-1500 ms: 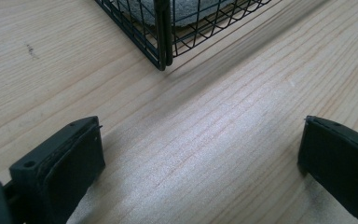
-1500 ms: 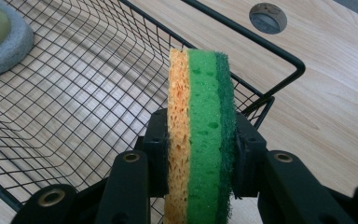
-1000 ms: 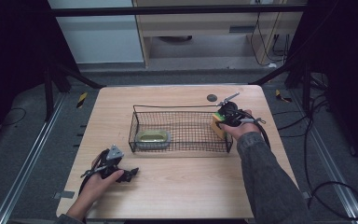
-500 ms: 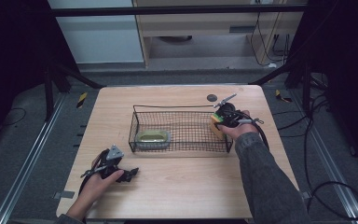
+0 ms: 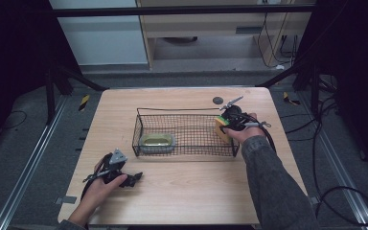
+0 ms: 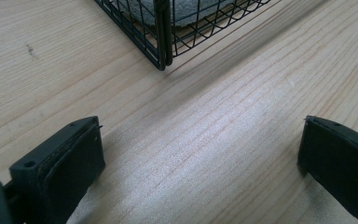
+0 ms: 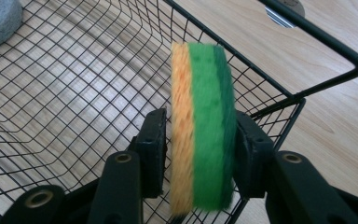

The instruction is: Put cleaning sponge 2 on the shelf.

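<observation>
Sponge (image 7: 203, 126) sits on edge between the jaws of the right gripper (image 7: 200, 154), just inside the right end of the wire basket (image 5: 139, 125). In the right gripper view a thin gap shows beside its yellow face while the green side lies against the other pad, so the jaws have just been opening and the grip looks to be letting go. The step in hand, as I judge it, is dropping the sponge into the basket. A round dish (image 5: 156, 140) lies at the basket's left end, well apart from the sponge. The left gripper (image 5: 133, 179) rests on the near left of the table (image 5: 187, 191), its jaws wide apart with nothing between them. Next the right jaws need to spread further, then lift straight up clear of the basket rim without snagging the wire.
</observation>
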Available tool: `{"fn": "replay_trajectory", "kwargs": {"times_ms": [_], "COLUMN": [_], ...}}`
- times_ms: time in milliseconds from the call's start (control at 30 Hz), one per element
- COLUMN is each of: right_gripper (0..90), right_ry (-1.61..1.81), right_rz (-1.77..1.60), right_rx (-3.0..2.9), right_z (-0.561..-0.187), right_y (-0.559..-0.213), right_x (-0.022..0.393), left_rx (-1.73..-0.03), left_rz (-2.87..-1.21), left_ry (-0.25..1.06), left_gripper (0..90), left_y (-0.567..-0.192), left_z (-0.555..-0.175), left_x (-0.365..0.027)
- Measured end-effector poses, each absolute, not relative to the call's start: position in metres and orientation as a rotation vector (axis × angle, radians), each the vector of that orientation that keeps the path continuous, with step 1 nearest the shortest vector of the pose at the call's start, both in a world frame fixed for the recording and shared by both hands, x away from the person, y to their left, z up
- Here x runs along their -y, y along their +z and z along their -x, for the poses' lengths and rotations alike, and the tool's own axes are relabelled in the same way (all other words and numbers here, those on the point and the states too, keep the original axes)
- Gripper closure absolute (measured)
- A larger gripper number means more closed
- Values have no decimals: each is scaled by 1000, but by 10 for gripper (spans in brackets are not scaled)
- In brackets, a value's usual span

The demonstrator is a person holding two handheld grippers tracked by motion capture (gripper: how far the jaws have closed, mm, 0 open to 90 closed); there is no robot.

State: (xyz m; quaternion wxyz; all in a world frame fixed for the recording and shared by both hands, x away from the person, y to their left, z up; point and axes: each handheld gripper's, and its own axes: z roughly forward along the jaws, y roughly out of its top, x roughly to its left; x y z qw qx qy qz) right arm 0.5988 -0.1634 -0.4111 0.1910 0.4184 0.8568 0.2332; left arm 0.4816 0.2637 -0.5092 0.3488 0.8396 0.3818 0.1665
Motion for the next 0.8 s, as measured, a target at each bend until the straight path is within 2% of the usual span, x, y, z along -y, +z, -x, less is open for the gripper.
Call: {"fn": "replay_trajectory", "kwargs": {"times_ms": [233, 800], "right_gripper": [526, 559], "right_ry": [680, 730], "right_rz": [-1196, -1131], "right_rx": [-2390, -2421], "right_z": [-597, -585], "right_y": [-407, -397], "right_x": [164, 150], "left_rx": [-989, -989], "left_rz": [-2176, -2177], "left_ry": [432, 432], "left_gripper": [0, 0], "left_y": [-509, -509], "left_z": [-482, -482], "left_x": [-264, -264]}}
